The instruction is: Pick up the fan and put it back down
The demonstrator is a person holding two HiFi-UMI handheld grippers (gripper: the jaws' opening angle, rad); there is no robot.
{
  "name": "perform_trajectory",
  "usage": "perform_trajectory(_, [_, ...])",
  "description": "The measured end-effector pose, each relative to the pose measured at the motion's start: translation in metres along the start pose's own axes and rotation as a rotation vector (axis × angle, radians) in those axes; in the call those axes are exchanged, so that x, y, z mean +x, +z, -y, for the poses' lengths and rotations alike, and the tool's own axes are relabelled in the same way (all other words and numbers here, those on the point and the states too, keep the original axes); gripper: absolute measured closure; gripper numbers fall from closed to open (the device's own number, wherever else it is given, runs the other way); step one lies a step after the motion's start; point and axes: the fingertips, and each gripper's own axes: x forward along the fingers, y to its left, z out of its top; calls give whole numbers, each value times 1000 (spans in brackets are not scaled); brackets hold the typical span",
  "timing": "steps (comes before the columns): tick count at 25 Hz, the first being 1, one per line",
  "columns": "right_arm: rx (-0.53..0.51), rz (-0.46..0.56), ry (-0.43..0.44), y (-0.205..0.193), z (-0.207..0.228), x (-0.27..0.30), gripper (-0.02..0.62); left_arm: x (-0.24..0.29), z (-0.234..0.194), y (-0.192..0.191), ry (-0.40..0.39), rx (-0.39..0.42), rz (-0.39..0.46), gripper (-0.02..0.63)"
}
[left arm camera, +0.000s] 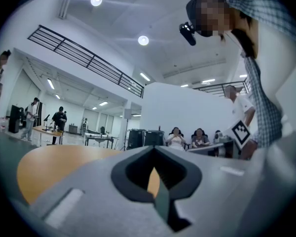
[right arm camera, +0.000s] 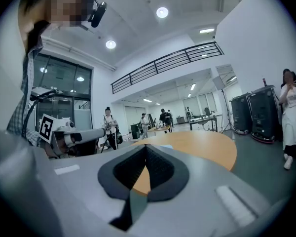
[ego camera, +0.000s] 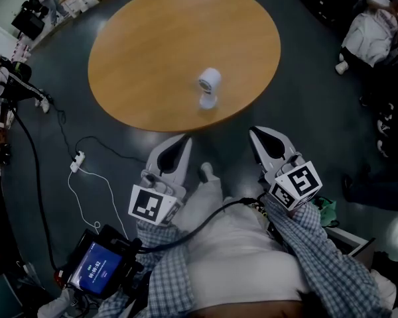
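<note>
Fan (ego camera: 209,88) standing on round wooden table (ego camera: 139,38), toward near edge. Left gripper (ego camera: 183,142) and right gripper (ego camera: 255,134) short of that edge, jaws together, empty. Fan ahead, between both, well apart.

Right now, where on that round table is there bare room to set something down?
Almost the whole table is bare. Only a small white fan stands on it, toward the near edge. The wide left part and the far side beyond the fan are free. The floor at the left is more cluttered: a power strip lies there.
</note>
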Motion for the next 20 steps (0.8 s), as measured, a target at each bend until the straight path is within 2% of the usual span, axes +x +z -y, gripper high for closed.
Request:
perform_trajectory(7, [-66,50,-22,15,12,58,594,31,-56,1,-58,-2,-6,607])
perform_trajectory(10, [-90,37,-8,12,12,70,594,35,-69,-11,-73,4,-48,607])
perform_trajectory(13, [-131,-4,4,0,18,76,594,39,-70,-28,-89,13,-100,607])
perform_trajectory(16, [-152,-61,3,-21,28,85,592,44,-72,-39,-88,-30,-117,607])
perform_trajectory(20, [-175,-161,39,-51,32,105,532,44,-81,-50,-58,-81,-135,607])
